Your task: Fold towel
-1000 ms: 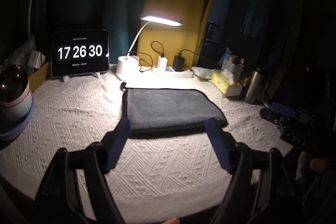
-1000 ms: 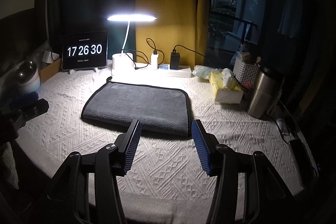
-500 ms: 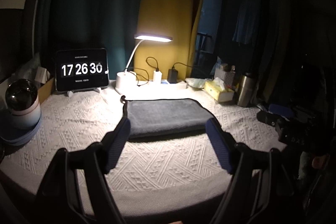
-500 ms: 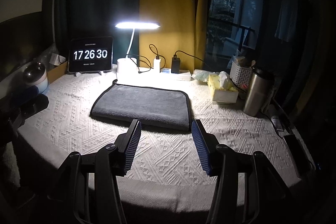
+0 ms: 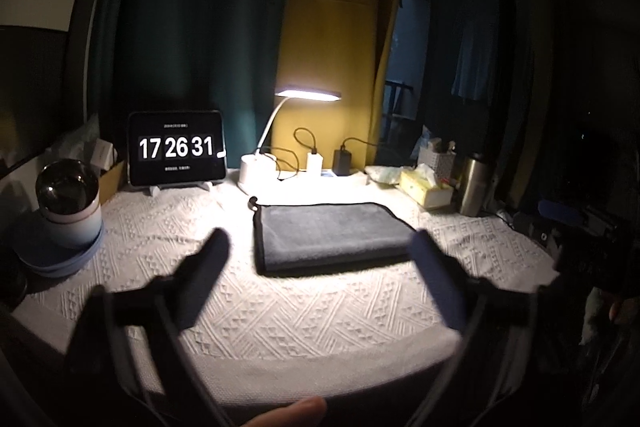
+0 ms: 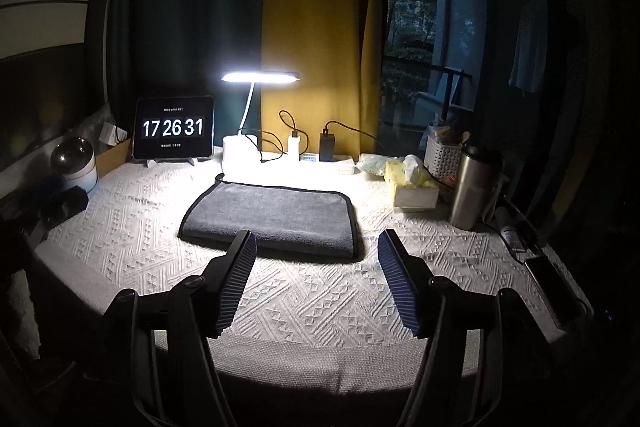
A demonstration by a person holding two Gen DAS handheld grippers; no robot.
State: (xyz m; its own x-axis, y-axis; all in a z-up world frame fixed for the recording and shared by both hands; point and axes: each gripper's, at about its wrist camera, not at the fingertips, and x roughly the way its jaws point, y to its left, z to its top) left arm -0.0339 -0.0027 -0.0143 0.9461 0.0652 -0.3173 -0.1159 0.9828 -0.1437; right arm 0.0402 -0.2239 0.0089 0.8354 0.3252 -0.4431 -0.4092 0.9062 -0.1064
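Note:
A dark grey towel [image 5: 332,235] lies folded flat in the middle of the table on a white textured cloth [image 5: 280,307]; it also shows in the right wrist view [image 6: 276,219]. My left gripper [image 5: 320,267] is open and empty, held back over the table's near edge, short of the towel. My right gripper [image 6: 318,267] is open and empty, also short of the towel's near edge. Neither touches the towel.
At the back stand a tablet clock [image 5: 176,147], a lit desk lamp [image 5: 308,95] and chargers [image 5: 342,163]. A round white device [image 5: 66,199] is at left. A tissue box [image 6: 412,187], basket [image 6: 442,157] and steel flask [image 6: 472,187] stand at right.
Both grippers have pulled back and up from the towel, so the table looks farther away. The left view is blurred from motion. The towel has not moved.

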